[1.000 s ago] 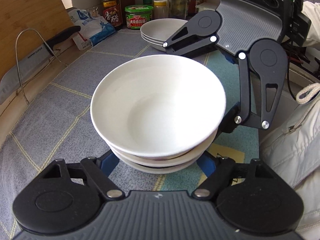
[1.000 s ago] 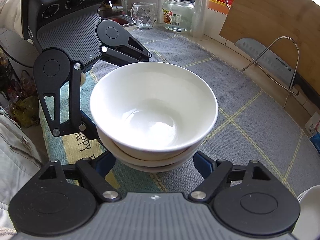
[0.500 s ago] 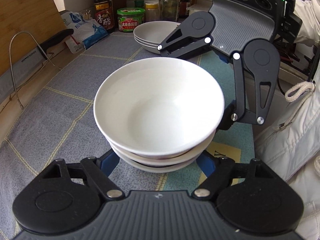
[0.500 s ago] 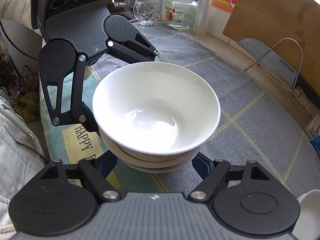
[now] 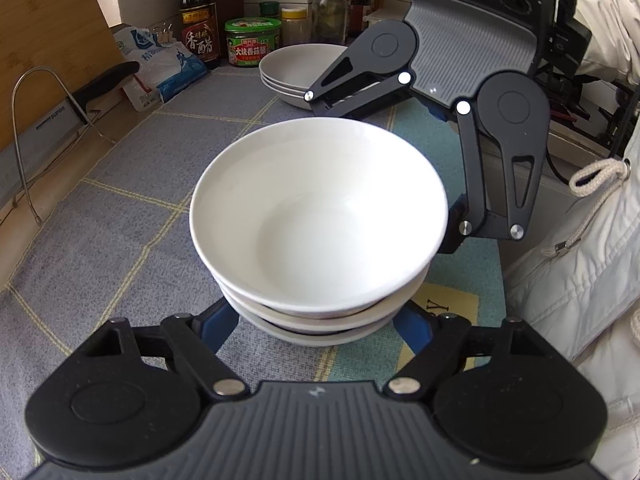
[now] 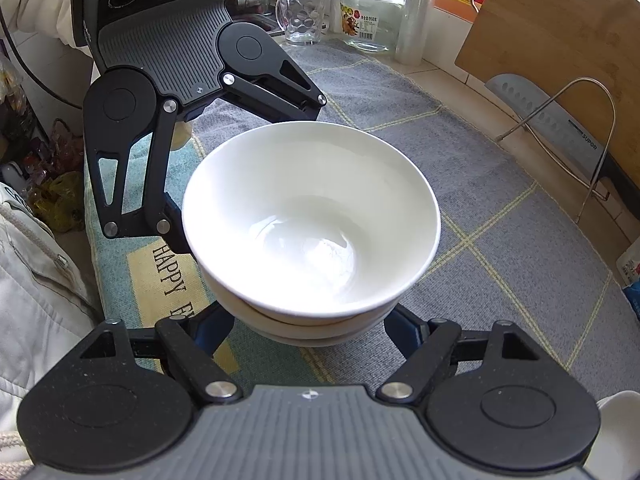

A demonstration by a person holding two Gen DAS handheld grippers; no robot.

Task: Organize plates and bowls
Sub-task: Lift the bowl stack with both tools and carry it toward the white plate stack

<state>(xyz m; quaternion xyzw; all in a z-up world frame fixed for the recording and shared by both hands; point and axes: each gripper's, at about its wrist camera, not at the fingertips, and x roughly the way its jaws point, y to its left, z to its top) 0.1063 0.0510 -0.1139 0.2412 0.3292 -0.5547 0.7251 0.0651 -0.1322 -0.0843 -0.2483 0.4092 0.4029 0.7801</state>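
Note:
A stack of three white bowls sits between both grippers, seen also in the right wrist view. My left gripper has its blue fingers spread wide around the stack's base from one side. My right gripper does the same from the opposite side. Each gripper shows in the other's view, the right one and the left one. The fingertips are hidden under the bowls. A second stack of white plates stands at the far end of the mat.
A grey checked mat covers the counter. A knife in a wire rack and a wooden board line the wall. Bottles and jars stand behind the plates; a glass mug and jar stand at the other end.
The bowl stack and both grippers have shifted together along the mat toward the plates; the plates now look closer in the left wrist view. The grip on the stack looks the same.

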